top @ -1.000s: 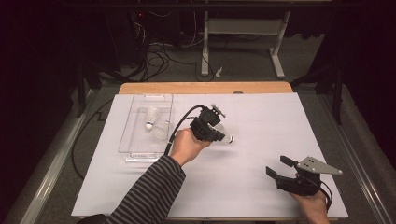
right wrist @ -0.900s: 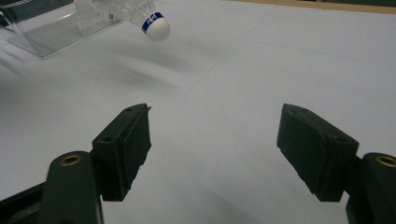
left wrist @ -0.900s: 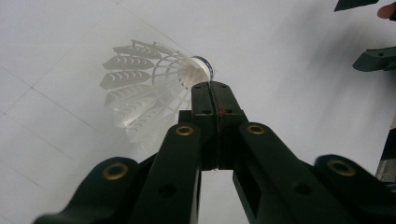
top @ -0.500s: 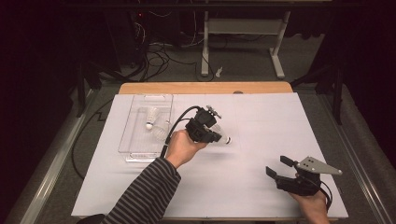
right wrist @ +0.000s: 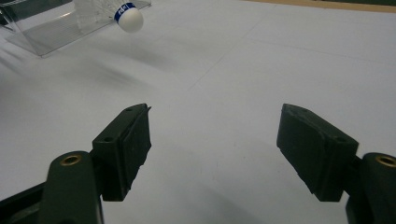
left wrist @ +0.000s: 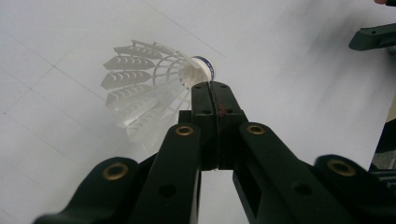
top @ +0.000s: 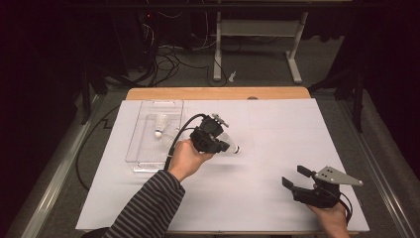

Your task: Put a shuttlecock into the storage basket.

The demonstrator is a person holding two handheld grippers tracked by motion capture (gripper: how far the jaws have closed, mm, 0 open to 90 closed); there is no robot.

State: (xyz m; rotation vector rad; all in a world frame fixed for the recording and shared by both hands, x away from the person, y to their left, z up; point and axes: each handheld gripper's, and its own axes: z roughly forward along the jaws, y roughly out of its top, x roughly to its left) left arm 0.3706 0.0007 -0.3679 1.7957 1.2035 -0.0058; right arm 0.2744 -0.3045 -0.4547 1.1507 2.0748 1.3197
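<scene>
A white shuttlecock (left wrist: 149, 79) with a blue band round its cork hangs from my left gripper (left wrist: 211, 86), whose jaws are pressed together on the skirt close to the cork. In the high view the left gripper (top: 225, 147) holds the shuttlecock (top: 234, 148) a little above the white sheet, just right of the clear tray (top: 131, 148). My right gripper (top: 293, 175) rests near the front right of the table, open, nothing between its jaws. From the right gripper (right wrist: 215, 126) the held shuttlecock (right wrist: 130, 18) appears at the upper left.
A second shuttlecock (top: 159, 124) lies in the clear tray at the left. White paper (top: 277, 129) covers the table, with a wooden edge (top: 218, 93) at the back. Cables and a desk frame stand on the floor beyond.
My left gripper has shifted slightly to the left, toward the tray, with the shuttlecock still in its jaws. The right gripper has stayed in place.
</scene>
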